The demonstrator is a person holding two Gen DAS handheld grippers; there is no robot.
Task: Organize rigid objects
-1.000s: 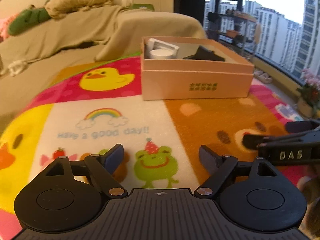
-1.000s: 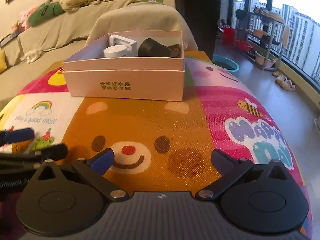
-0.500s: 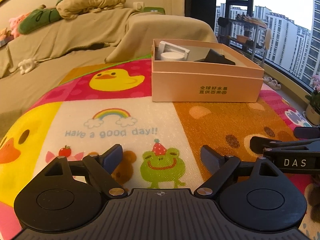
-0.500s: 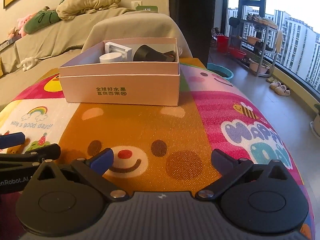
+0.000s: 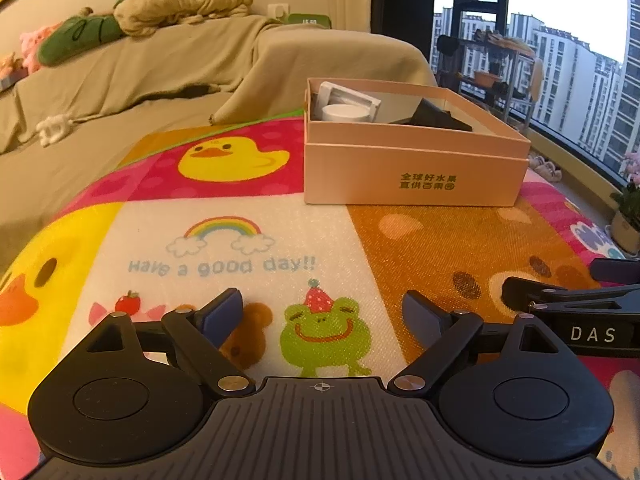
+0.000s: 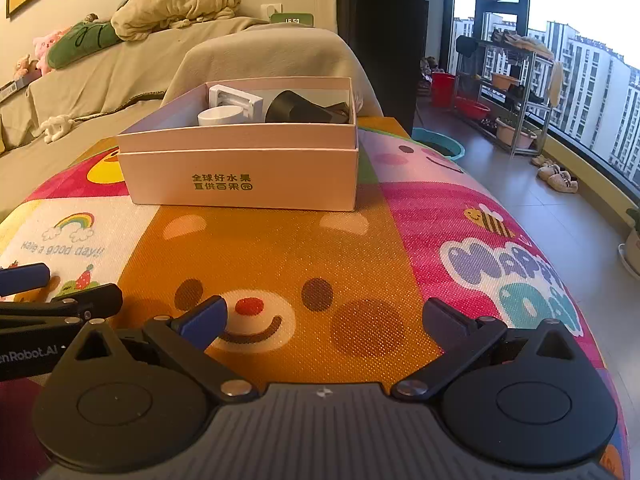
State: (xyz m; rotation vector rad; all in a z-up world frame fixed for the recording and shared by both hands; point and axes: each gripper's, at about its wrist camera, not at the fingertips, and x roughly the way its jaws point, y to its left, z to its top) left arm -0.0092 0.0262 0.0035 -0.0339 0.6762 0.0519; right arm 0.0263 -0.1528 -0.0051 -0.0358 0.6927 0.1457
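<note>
Pink cardboard box (image 6: 240,168) is set on the far half of the cartoon play mat (image 6: 304,240), open-topped, green printed characters on its near wall. Inside are seen a white round container (image 6: 219,116), a white slotted block (image 6: 234,98) behind it toward the box's left end, and a black angular object (image 6: 300,110) toward the right end. Exact contact between these three cannot be resolved past the box wall. No loose rigid object is seen on the visible mat outside the box.

Left gripper (image 5: 322,312) is held low over the near edge of the mat, above the frog print; its fingers are spread wide with nothing between them. Right gripper (image 6: 324,320) is held beside it over the bear-face print, fingers likewise spread and empty. Each gripper shows at the edge of the other's view, so the two are close side by side, both well apart from the box.

Beyond the mat: a covered sofa (image 5: 160,76) with a plush pile, and a window with a rack to the right.

Judgement: the placing step appears done, with all visible items already boxed; the task is judged near or at its end. If further items remain, they lie out of view, and the next move would call for locating one before any reach.
</note>
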